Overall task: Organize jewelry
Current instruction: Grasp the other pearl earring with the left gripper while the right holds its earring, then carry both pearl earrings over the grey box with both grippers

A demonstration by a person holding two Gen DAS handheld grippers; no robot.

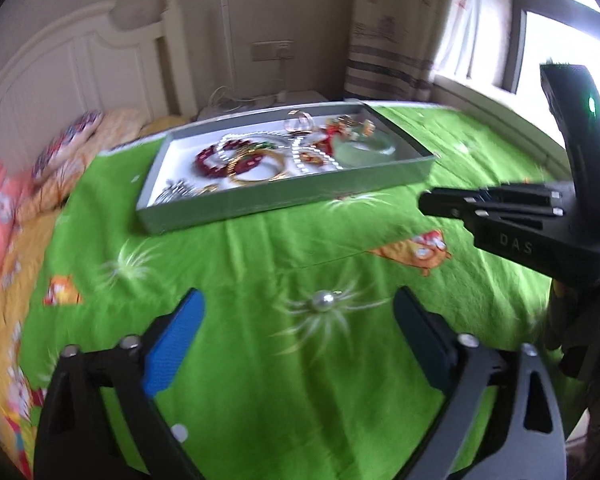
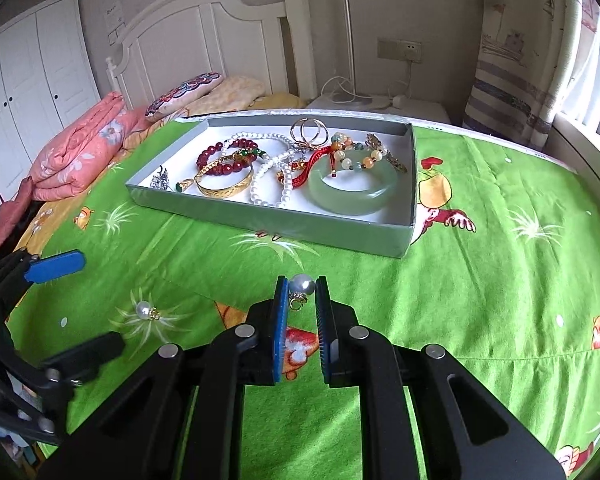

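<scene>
A pearl earring (image 2: 302,285) is sitting pinched between the blue pads (image 2: 281,328) of the right hand-held gripper (image 2: 302,294), its small gold clasp hanging in the narrow gap and its far side hidden by the pad, while a second pearl earring (image 1: 324,301) is lying loose on the green bedspread (image 1: 260,360), blurred in the left wrist view. The left hand-held gripper (image 1: 300,312) is hovering low with its fingers spread wide and holding nothing, the loose pearl lying ahead between them. Beyond both, the grey tray (image 2: 260,216) is resting on the bed, holding a jade bangle (image 2: 354,192), gold bangle (image 2: 224,186), red bead bracelet (image 2: 220,160) and white pearl strand (image 2: 270,184) tangled together.
</scene>
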